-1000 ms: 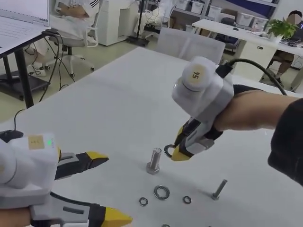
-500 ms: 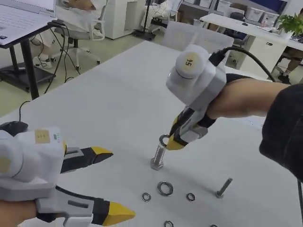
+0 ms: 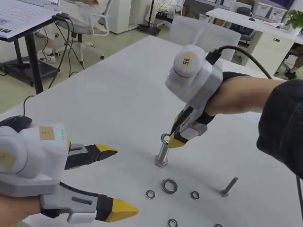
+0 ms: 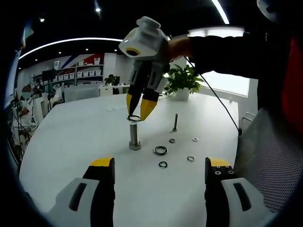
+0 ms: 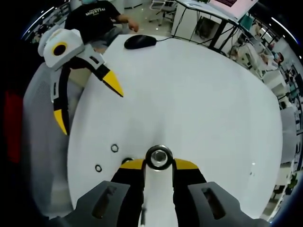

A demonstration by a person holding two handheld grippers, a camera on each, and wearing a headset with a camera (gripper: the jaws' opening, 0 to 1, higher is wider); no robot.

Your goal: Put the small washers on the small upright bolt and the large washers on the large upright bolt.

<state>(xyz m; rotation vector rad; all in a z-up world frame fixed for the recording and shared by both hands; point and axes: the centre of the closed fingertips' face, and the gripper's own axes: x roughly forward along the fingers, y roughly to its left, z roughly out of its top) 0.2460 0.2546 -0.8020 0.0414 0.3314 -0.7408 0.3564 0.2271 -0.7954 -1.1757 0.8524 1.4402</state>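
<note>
At the near left of the worktop [image 3: 99, 90], the left gripper [image 3: 118, 179] hovers with fingers [image 3: 102, 153] spread. Right of it, the right gripper [image 3: 173, 140] pinches a large washer [image 3: 164, 138] by its rim, just over the large bolt [image 3: 162, 156]. The washer seems light, stiff and slippery. The worktop edges are well apart, so room is free.

Large bolt [image 4: 134, 137]: in the right gripper view it lay hidden beneath the large washer [image 5: 158, 157].
Washer-to-bolt contact: could not be told; in the head view the right gripper [image 3: 173, 140] covered the bolt's top.
Edge washer [image 3: 218, 225]: cut by the head view's bottom edge.
Left gripper [image 3: 124, 179]: its body ran off the head view's lower left corner.
</note>
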